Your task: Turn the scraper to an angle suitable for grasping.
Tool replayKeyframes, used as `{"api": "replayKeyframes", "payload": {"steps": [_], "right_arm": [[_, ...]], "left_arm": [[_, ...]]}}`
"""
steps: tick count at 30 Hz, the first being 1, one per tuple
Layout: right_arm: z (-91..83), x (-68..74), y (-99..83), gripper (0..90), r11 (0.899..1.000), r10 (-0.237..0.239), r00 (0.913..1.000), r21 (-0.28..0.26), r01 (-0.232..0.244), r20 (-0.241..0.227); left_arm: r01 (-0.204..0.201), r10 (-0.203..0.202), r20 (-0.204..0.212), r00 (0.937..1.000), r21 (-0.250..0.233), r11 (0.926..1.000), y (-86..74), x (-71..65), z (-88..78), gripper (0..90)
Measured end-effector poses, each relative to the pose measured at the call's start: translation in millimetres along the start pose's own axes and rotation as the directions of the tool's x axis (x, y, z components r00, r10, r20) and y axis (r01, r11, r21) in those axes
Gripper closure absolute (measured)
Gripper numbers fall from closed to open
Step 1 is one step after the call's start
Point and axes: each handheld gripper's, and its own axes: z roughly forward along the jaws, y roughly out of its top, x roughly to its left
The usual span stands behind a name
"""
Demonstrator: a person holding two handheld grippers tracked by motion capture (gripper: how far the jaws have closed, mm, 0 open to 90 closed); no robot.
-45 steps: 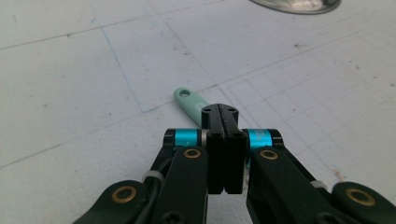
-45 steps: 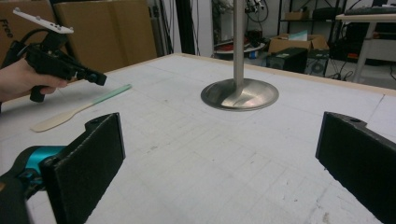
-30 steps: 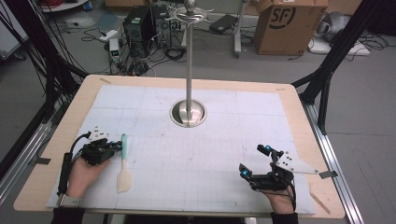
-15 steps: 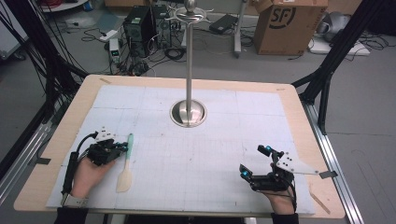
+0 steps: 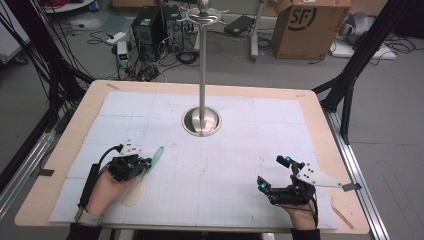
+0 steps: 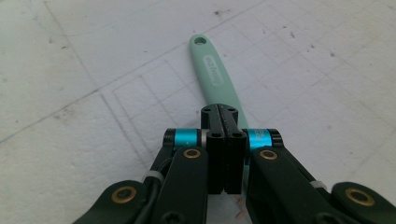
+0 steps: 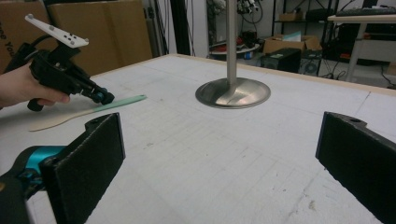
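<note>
A spatula with a mint-green handle (image 5: 158,155) and a cream blade (image 5: 132,193) lies at the table's front left. My left gripper (image 5: 147,163) is shut on the handle partway along. In the left gripper view the closed jaws (image 6: 224,116) sit over the handle (image 6: 214,77), whose holed end points away. In the right gripper view the handle (image 7: 122,101) slants up off the mat while the blade (image 7: 51,122) rests on it, with the left gripper (image 7: 101,97) at the handle. My right gripper (image 5: 274,173) stands open at the front right, nothing between its pads (image 7: 88,161).
A steel stand with a round base (image 5: 201,121) and a tall pole rises from the middle of the white gridded mat (image 5: 225,165). The wooden table edge (image 5: 340,150) frames the mat. Boxes, cables and computers lie on the floor beyond the table.
My left gripper has moved right and slightly away from the person, and the spatula handle has swung from pointing straight away to leaning right. The right gripper has stayed put.
</note>
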Motion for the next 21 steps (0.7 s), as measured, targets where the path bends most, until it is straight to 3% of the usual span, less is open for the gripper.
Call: {"api": "replayKeyframes", "payload": {"steps": [7, 13, 17, 21], "right_arm": [[1.9, 2.3, -0.1, 0.1, 0.999, -0.026, 0.9997, 0.030, 0.026, 0.004], [1.4, 2.8, 0.4, 0.1, 0.999, -0.033, 0.9994, 0.034, 0.033, -0.004], [0.8, 2.7, 0.2, 0.1, 0.999, -0.033, 0.9994, 0.036, 0.033, -0.007], [0.4, 2.8, 0.2, 0.1, 0.999, -0.033, 0.9994, 0.039, 0.034, -0.009]], "left_arm": [[-0.029, 0.029, 0.047, 0.9985, 0.011, 0.9995, 4.2, -12.2, 3.3, 89.8], [-0.026, 0.024, 0.070, 0.9972, 0.033, 0.9991, 8.6, -19.6, 5.2, 89.8], [-0.069, 0.065, 0.084, 0.9944, 0.042, 0.9967, 11.3, -30.1, 6.9, 89.7], [-0.117, 0.111, 0.115, 0.9872, 0.044, 0.9922, 13.7, -42.0, 8.8, 89.8]]}}
